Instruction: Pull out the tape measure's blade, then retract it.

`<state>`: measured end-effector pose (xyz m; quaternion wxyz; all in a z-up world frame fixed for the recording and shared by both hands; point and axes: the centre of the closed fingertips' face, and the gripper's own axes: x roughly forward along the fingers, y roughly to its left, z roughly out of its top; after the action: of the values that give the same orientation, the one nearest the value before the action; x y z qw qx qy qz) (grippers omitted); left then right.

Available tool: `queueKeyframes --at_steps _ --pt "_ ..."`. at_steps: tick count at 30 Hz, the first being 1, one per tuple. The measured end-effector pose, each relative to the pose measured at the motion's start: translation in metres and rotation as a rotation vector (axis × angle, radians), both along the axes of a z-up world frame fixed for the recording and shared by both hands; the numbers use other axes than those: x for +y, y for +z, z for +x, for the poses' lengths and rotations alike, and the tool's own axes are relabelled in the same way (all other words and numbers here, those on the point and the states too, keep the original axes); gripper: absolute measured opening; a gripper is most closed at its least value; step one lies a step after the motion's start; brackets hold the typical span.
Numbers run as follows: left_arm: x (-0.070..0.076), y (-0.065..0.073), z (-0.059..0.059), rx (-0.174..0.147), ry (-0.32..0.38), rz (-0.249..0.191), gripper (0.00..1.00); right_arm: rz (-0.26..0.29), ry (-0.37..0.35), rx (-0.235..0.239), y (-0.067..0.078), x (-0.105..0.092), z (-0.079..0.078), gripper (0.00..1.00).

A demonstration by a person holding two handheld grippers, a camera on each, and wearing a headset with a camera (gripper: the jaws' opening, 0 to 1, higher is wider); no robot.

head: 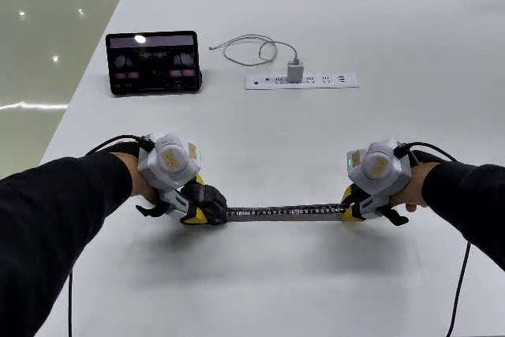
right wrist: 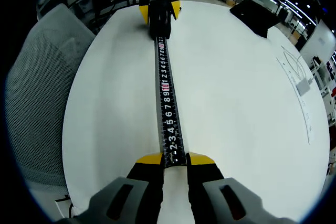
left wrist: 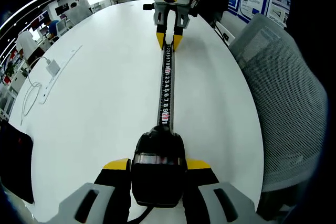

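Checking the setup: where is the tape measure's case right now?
Head view, left side: the case is clamped in the left gripper, its blade running rightward to the right gripper.

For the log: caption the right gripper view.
Right gripper grips the dark numbered blade, stretched from the black tape-measure case.

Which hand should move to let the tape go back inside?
Probably the right: the right gripper pinches the end of the blade and can walk it back to the case, which the left gripper holds.

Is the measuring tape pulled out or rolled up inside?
Pulled out. The blade stretches along the table from the case in the left tool to the right tool, which pinches its tip.
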<state>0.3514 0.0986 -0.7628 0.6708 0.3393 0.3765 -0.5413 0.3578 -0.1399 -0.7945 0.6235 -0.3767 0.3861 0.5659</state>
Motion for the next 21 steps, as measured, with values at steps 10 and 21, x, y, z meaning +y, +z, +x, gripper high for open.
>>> queueKeyframes --at_steps 10,21 --pt "0.003 -0.003 0.0 0.01 -0.013 0.047 0.35 -0.012 0.004 -0.019 0.0 0.0 0.001 0.14" --pt "0.011 0.002 0.01 -0.018 0.073 0.049 0.58 0.0 -0.043 -0.025 0.006 -0.005 0.002 0.27"
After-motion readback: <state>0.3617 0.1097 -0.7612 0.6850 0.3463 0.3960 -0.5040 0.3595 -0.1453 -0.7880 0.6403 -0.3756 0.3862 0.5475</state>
